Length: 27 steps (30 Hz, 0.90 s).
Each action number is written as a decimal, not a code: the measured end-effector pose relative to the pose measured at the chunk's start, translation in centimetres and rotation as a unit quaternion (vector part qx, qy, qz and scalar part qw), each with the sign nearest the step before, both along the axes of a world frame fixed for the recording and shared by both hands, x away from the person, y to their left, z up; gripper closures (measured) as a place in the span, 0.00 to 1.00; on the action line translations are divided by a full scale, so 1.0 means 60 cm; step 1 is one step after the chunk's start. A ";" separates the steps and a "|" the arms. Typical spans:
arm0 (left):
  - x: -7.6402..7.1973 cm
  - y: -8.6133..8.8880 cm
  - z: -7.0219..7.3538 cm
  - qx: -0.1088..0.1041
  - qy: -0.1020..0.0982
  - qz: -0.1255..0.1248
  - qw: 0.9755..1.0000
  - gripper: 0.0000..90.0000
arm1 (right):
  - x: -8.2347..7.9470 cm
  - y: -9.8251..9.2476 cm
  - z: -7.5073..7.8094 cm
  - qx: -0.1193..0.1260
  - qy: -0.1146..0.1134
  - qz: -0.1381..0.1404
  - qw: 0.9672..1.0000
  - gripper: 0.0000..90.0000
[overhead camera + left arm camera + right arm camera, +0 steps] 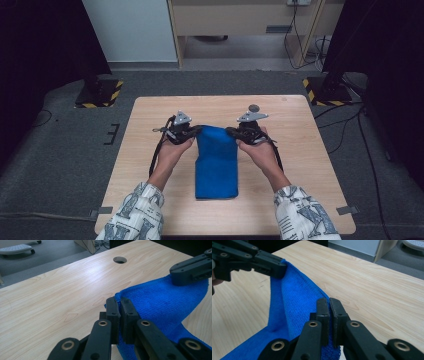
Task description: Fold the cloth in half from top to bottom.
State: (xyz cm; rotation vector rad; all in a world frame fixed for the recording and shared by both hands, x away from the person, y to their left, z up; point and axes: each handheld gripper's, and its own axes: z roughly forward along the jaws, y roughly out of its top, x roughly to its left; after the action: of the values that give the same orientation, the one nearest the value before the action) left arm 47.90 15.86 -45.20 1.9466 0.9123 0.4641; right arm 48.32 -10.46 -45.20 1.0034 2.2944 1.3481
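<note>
Wooden table [150,165], light grain, with a round cable hole [120,259] near its far edge.

Blue towel [216,165] lies mid-table as a long narrow strip running near to far. Near end flat on the wood; far end raised off it, held at both corners.

Left gripper [192,132]: jaws pressed together on the far left corner of the towel. Right gripper [234,132]: jaws pressed together, pinching the far right corner. Far edge sags slightly between them.

Step, as judged: a lengthwise fold, far end picked up and about to be carried toward the near end. Next move calls for both grippers to travel together at equal height, keeping the edge taut, corners landing square on the near corners.
</note>
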 end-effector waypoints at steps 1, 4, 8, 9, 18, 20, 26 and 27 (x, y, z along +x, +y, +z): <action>-0.001 0.001 -0.001 0.000 0.000 -0.001 1.000 0.96 | -0.003 0.001 0.000 -0.003 -0.001 0.004 1.000 0.97; -0.006 0.001 -0.005 0.000 0.003 -0.002 1.000 0.96 | -0.008 0.002 -0.001 -0.004 -0.002 0.007 1.000 0.97; -0.014 0.003 -0.010 -0.002 0.004 -0.006 1.000 0.96 | -0.014 0.000 -0.003 -0.002 -0.002 0.010 1.000 0.97; -0.017 0.004 -0.011 -0.003 0.006 -0.007 1.000 0.96 | -0.015 0.000 -0.003 -0.003 -0.001 0.012 1.000 0.97; -0.037 0.011 -0.009 -0.015 0.007 -0.013 1.000 0.95 | -0.032 -0.002 -0.007 0.005 -0.003 0.021 1.000 0.97; -0.042 0.011 -0.008 -0.018 0.005 -0.015 1.000 0.95 | -0.038 -0.004 -0.007 0.004 -0.004 0.025 1.000 0.97; -0.056 0.008 -0.002 -0.028 -0.003 -0.023 0.999 0.95 | -0.051 -0.010 -0.005 0.006 -0.010 0.030 1.000 0.97; -0.058 0.007 -0.002 -0.029 -0.004 -0.025 0.999 0.95 | -0.053 -0.011 -0.005 0.006 -0.011 0.029 0.999 0.97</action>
State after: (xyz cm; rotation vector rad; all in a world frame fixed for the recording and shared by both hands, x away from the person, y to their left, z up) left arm 44.42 16.30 -45.30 1.9089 0.8612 0.4116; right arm 45.14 -11.14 -45.50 0.9277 2.3194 1.3907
